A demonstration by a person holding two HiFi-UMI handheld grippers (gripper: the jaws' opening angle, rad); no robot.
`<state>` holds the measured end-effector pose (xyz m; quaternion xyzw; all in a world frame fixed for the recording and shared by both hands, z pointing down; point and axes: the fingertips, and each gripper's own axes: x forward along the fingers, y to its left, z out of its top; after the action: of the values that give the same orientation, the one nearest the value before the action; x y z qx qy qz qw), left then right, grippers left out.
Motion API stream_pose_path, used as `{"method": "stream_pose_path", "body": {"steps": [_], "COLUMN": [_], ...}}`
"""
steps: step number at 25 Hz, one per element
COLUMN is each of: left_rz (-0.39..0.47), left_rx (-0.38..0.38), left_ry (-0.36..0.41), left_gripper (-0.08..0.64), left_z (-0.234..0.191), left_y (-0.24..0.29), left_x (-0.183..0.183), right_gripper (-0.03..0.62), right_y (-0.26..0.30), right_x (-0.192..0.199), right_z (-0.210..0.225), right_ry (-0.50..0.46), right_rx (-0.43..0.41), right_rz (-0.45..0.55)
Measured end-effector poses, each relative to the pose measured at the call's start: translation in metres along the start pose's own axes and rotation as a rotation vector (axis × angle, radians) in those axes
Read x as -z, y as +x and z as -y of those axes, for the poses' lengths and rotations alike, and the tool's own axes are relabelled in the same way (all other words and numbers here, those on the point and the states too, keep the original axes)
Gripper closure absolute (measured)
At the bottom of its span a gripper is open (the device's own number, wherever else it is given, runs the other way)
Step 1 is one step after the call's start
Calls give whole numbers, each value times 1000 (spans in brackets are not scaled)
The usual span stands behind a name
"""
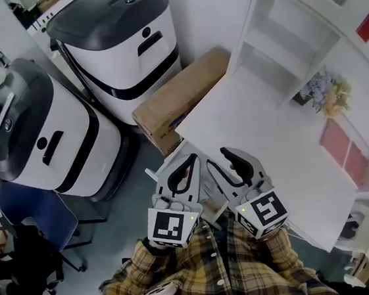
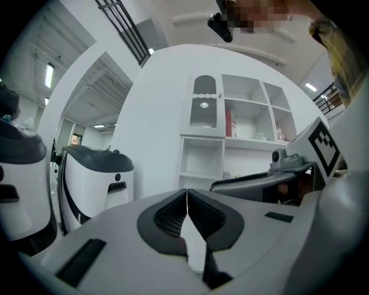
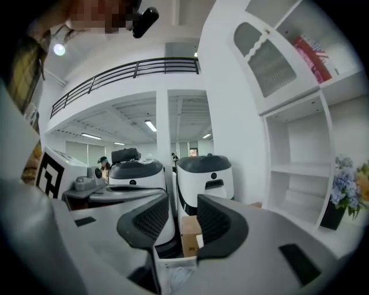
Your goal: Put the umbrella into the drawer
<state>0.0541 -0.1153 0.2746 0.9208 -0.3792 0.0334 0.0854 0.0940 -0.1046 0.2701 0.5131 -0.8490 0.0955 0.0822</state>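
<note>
Left hand-held gripper (image 1: pixel 187 163) closed, right hand-held gripper (image 1: pixel 226 162) parted halfway, both empty; two white machines (image 1: pixel 120 45) nearby.

A white tabletop (image 1: pixel 262 128) stood against a white wall, carrying a white shelf unit (image 1: pixel 291 39) with open compartments and a pot of pale flowers (image 1: pixel 327 91). Beside it, on the grey floor (image 1: pixel 134 195), a brown cardboard box (image 1: pixel 182 94) lay near two large white-and-black machines (image 1: pixel 120 45), with a blue chair (image 1: pixel 37 216) further left. Strip lights (image 3: pixel 151 125) glowed under a railed upper gallery (image 3: pixel 127 70).

Left gripper (image 2: pixel 187 197) fingers (image 2: pixel 167 219) closed together, facing a white shelf unit (image 2: pixel 202 158).
</note>
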Motion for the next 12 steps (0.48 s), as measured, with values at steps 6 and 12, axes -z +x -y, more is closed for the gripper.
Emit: {"method": "stream_pose_path", "body": {"steps": [6, 12], "left_rz": [31, 29], "left_rx": [89, 160], "left_ry": [16, 26], "left_gripper": [537, 537], "left_z": [34, 57], "left_y": [9, 13], "left_x": [-16, -22], "right_gripper": [505, 549], "right_y": [-30, -50], "right_x": [-20, -21], "right_z": [14, 20], "right_ry": [55, 98], "right_rx": [31, 44], "right_rz": [75, 93]}}
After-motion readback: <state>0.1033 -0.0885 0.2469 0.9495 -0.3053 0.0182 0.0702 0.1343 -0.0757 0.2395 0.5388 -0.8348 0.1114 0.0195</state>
